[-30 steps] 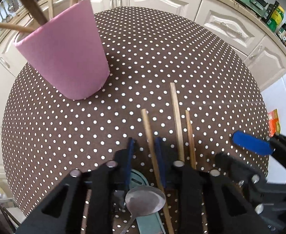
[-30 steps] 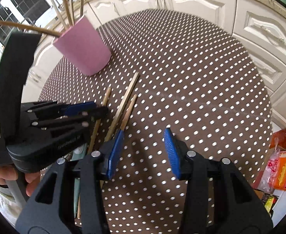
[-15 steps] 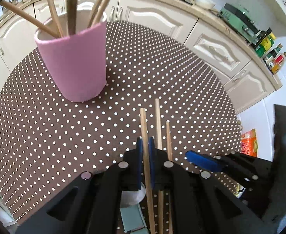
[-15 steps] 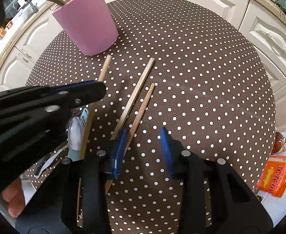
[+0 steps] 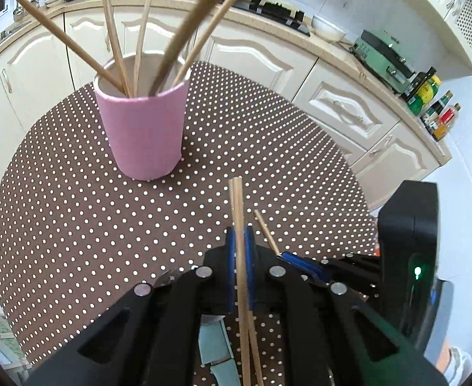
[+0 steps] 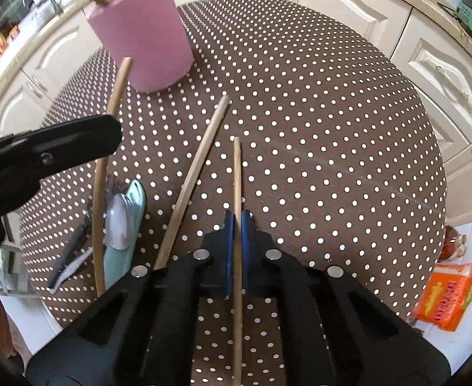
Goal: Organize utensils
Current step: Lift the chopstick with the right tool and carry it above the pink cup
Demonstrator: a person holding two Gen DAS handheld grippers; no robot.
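The right gripper (image 6: 235, 222), half open a second ago, is now clamped on a chopstick (image 6: 236, 173) pointing away toward the cabinets. The left gripper (image 5: 239, 241) has lifted its stick (image 5: 237, 212) off the table (image 5: 75, 225), tip aimed beside the pink cup (image 5: 144, 135).

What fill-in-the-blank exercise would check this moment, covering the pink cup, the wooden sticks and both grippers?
1. The left gripper is shut on one wooden ____.
2. The tall pink cup stands upright on the brown ____-dotted tablecloth.
3. Between the two held sticks, ____ loose pale wooden stick lies flat on the cloth.
4. The right gripper is ____ on a thin wooden stick.

Missing words: stick; white; one; shut
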